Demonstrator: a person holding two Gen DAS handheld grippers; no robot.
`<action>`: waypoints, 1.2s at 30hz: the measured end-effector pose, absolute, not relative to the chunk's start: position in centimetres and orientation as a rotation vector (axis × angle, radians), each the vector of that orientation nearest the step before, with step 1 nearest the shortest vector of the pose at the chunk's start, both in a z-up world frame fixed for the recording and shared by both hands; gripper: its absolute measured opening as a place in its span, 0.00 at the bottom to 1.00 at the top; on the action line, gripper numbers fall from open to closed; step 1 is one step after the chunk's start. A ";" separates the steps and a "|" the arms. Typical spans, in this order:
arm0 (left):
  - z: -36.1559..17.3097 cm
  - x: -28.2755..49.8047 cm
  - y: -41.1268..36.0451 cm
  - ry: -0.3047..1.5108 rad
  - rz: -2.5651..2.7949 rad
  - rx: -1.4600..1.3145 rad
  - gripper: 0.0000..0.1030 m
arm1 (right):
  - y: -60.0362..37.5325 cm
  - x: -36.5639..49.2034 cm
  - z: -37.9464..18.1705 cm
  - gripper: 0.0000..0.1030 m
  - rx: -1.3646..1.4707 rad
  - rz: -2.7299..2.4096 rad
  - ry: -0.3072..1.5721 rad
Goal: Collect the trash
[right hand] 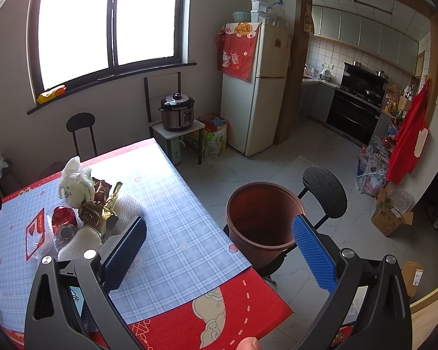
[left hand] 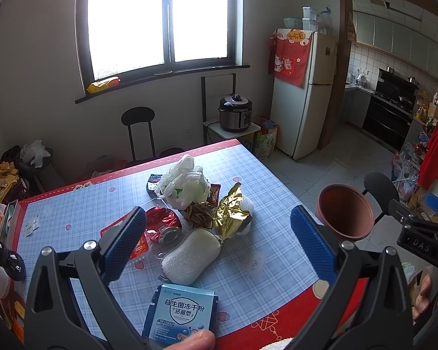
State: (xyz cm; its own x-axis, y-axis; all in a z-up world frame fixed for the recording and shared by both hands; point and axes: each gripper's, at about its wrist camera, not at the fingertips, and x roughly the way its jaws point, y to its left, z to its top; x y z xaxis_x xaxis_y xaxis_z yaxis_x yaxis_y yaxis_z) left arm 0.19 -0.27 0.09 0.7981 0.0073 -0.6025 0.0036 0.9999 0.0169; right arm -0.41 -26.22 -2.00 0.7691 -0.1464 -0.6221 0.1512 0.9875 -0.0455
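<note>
Left gripper (left hand: 217,240) hovers over desk (left hand: 265,192), fingers wide apart, holding nothing; light-blue printed carton (left hand: 180,312) lies flat beneath, long axis toward the trash pile. Right gripper (right hand: 219,255) likewise spread, unloaded, faces the brown plastic bin (right hand: 262,221) beside the desk.

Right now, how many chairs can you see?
3: one chair under the window, one behind the brown bucket, one holding the cooker. Others may be hidden.

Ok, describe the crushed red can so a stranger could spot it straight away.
Start at the checked blue tablecloth and find the trash heap in its middle. The crushed red can lies on its side at the heap's left edge, beside the white foam pad. It alone is shiny red metal, its silver end facing the camera.
</note>
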 end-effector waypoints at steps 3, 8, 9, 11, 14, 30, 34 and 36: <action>0.1 0.2 -0.3 0.645 0.003 0.018 0.95 | -26.2 -0.4 -2.0 0.95 0.007 -0.161 0.675; 0.1 0.1 -0.2 0.645 0.002 0.018 0.95 | -26.2 -0.4 -2.0 0.95 0.009 -0.162 0.673; 0.1 0.1 -0.3 0.645 0.002 0.017 0.95 | -26.2 -0.4 -2.0 0.95 0.009 -0.161 0.673; 0.1 0.1 -0.2 0.644 0.002 0.018 0.95 | -26.2 -0.5 -2.0 0.95 0.008 -0.161 0.673; 0.1 0.1 -0.2 0.644 0.002 0.016 0.95 | -26.2 -0.5 -2.0 0.95 0.009 -0.161 0.673; 0.2 0.1 -0.5 0.643 0.006 0.017 0.95 | -26.2 -0.4 -2.1 0.95 0.009 -0.159 0.670; 0.2 0.1 -0.4 0.643 0.005 0.018 0.95 | -26.2 -0.4 -2.1 0.95 0.009 -0.160 0.670; 0.2 0.1 -0.4 0.643 0.004 0.017 0.95 | -26.2 -0.4 -2.1 0.95 0.009 -0.160 0.670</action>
State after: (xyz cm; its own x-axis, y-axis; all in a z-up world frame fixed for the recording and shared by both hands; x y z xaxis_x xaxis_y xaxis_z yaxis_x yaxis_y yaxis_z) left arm 0.05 -0.38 0.17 0.8002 0.0095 -0.5996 0.0012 0.9998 0.0174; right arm -0.37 -26.22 -2.09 0.7721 -0.1443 -0.6189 0.1503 0.9877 -0.0427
